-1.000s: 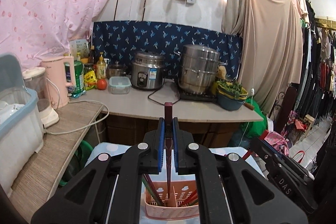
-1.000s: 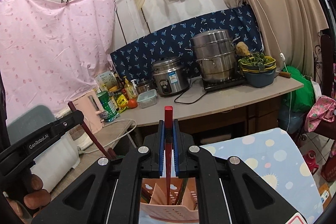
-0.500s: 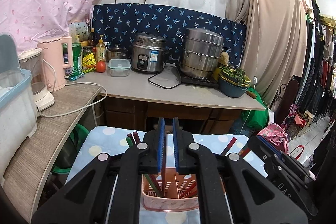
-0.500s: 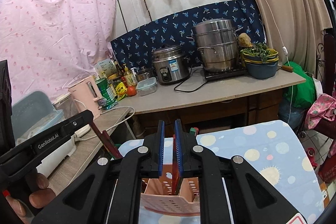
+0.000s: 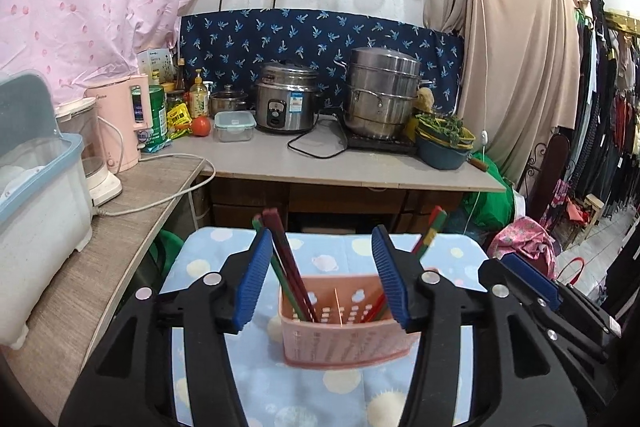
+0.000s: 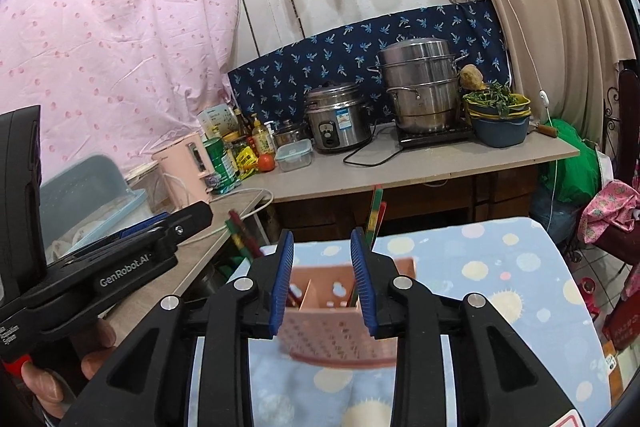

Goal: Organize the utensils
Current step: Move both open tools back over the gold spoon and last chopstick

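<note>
A pink slotted utensil holder (image 5: 344, 327) stands on the dotted blue tablecloth, split into two compartments. Red and green chopsticks (image 5: 286, 263) lean in its left compartment, and more chopsticks (image 5: 430, 231) lean in the right one. My left gripper (image 5: 320, 243) hovers just above and in front of the holder; its jaws are opening and the pads press on nothing. In the right wrist view my right gripper (image 6: 321, 247) hangs over the same holder (image 6: 340, 339); its jaws are opening too, with nothing gripped. Chopsticks (image 6: 374, 215) rise behind its right pad.
The small clothed table (image 5: 216, 259) has a wooden shelf (image 5: 80, 267) to its left, carrying a dish box (image 5: 36, 211) and a pink kettle (image 5: 120, 123). Behind is a counter (image 5: 320, 167) with a rice cooker (image 5: 286, 103) and a steamer pot (image 5: 384, 95). A hand (image 6: 96, 347) holds the left gripper.
Each gripper was shut on a dark red chopstick a second ago. Both have let go and spread their jaws, and the chopsticks now stand in the holder. Both views have tipped down toward the holder.
</note>
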Motion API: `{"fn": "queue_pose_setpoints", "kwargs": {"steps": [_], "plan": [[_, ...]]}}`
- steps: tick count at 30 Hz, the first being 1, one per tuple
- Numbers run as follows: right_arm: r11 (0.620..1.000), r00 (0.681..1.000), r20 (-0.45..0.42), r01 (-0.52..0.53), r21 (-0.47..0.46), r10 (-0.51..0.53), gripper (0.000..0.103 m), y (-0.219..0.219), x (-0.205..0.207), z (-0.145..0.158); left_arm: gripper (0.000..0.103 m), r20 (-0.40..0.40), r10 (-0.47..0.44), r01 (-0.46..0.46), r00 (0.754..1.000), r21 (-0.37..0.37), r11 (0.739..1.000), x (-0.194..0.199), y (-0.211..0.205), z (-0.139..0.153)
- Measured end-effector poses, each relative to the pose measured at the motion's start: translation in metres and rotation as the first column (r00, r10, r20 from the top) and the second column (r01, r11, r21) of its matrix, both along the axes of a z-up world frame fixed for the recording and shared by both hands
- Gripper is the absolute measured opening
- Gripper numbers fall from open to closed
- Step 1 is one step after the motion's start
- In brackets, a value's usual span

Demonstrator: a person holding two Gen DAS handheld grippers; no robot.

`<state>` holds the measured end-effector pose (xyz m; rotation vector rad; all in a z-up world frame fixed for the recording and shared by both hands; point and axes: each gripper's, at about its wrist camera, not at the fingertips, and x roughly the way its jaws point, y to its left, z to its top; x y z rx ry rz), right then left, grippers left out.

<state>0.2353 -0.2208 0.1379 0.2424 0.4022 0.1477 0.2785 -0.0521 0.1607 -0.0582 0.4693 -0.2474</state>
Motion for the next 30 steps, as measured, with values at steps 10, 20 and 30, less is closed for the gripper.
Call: {"fn": "queue_pose_setpoints", "kwargs": {"steps": [10,20,30], "plan": [[1.000,0.995,-0.095,-0.018,-0.009,0.017,0.030,0.008,-0.072,-0.033,0.052,-0.097,-0.018,0.020,0.995,0.017,1.000,-0.062,0.015,-0.037],[0.998,0.960,-0.275,-0.055,-0.023,0.047,0.030,0.028,-0.149,-0.105,0.052,-0.218,0.010,0.003,0.976,0.060,0.998,-0.123,0.036,-0.103],[0.988,0.915,-0.398,-0.114,-0.103,0.064,0.030,0.060,-0.205,-0.164,0.057,-0.335,0.050,-0.011,0.941,0.117,0.993,-0.169,0.052,-0.166]]}}
